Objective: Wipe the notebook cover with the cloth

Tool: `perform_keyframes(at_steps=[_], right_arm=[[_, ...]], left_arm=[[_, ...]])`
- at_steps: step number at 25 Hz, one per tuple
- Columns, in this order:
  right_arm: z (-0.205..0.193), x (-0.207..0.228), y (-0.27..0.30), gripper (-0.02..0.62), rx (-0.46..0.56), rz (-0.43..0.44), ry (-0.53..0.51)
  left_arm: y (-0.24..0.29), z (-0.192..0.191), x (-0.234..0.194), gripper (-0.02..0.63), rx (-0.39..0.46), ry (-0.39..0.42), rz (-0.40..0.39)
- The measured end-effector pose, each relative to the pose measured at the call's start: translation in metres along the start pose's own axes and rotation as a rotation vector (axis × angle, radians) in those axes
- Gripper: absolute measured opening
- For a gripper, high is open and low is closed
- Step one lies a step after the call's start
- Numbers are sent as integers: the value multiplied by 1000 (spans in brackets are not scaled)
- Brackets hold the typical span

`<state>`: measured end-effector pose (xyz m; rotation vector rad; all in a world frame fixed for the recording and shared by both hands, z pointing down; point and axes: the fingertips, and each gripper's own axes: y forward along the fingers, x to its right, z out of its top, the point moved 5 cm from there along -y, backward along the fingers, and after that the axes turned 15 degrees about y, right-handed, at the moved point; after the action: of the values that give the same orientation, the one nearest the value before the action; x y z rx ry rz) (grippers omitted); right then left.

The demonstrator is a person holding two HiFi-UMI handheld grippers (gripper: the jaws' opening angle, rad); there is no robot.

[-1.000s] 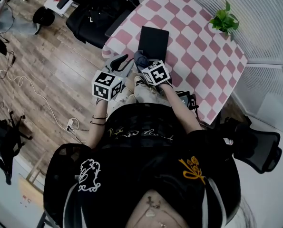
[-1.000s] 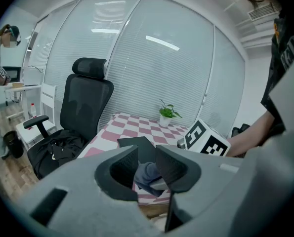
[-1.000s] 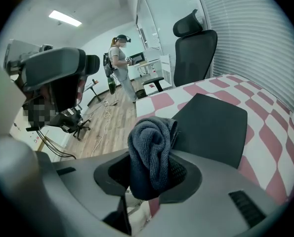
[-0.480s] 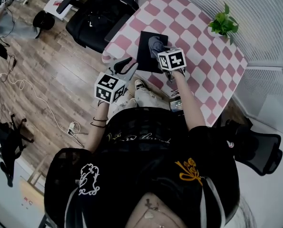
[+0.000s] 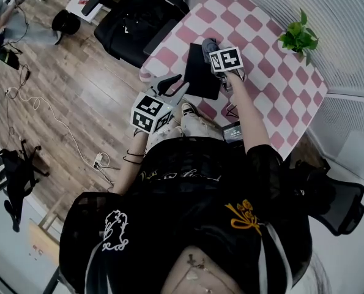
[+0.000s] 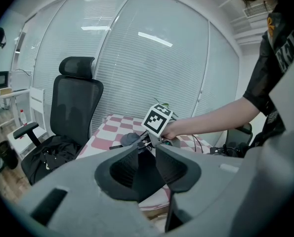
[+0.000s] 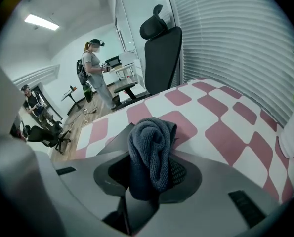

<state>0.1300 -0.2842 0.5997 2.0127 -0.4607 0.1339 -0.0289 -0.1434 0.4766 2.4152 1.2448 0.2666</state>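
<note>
A black notebook (image 5: 200, 75) lies on the pink-and-white checked table (image 5: 264, 48), near its left front edge. My right gripper (image 5: 215, 51) is over the notebook's far end, shut on a bunched grey cloth (image 5: 208, 43). In the right gripper view the cloth (image 7: 151, 149) hangs from between the jaws, over the dark cover (image 7: 114, 139). My left gripper (image 5: 174, 86) hovers just off the notebook's near left corner. It is open by a narrow gap and holds nothing. In the left gripper view (image 6: 147, 162) the dark cover shows through that gap.
A potted plant (image 5: 300, 37) stands at the table's far right. Black office chairs sit left of the table (image 5: 133, 23) and at the right (image 5: 334, 195). A small device with cables (image 5: 234, 130) lies near the front edge. Cables (image 5: 47, 121) trail on the wooden floor. People stand far off (image 7: 95, 68).
My right gripper has carried the cloth from the notebook's near end across the cover to its far end. The left gripper has shifted slightly toward the table, its gap unchanged.
</note>
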Motion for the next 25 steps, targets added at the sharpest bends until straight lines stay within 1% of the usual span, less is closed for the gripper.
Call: perform_keyframes(at_steps=[4,12,16,19,25], right_arm=[[-1,-2,0,112,1,10,1],[-12,-7,-6,112,21,1,16],[-31,-17,-13,112,9,14,4],[-53,-28,-20,112,-6,29,-11],[-89,-48,-35,112,-13,51,-40]], left_arm=[[0,-2,0,120,-11,-21,1],[-1,-3,-2,118,-8,-21,7],[-5,-8,-1,119,-7,-30,13],[-8,-12,0,118,-10,-46,15],[-9,-10,0,119,5,-38,15]])
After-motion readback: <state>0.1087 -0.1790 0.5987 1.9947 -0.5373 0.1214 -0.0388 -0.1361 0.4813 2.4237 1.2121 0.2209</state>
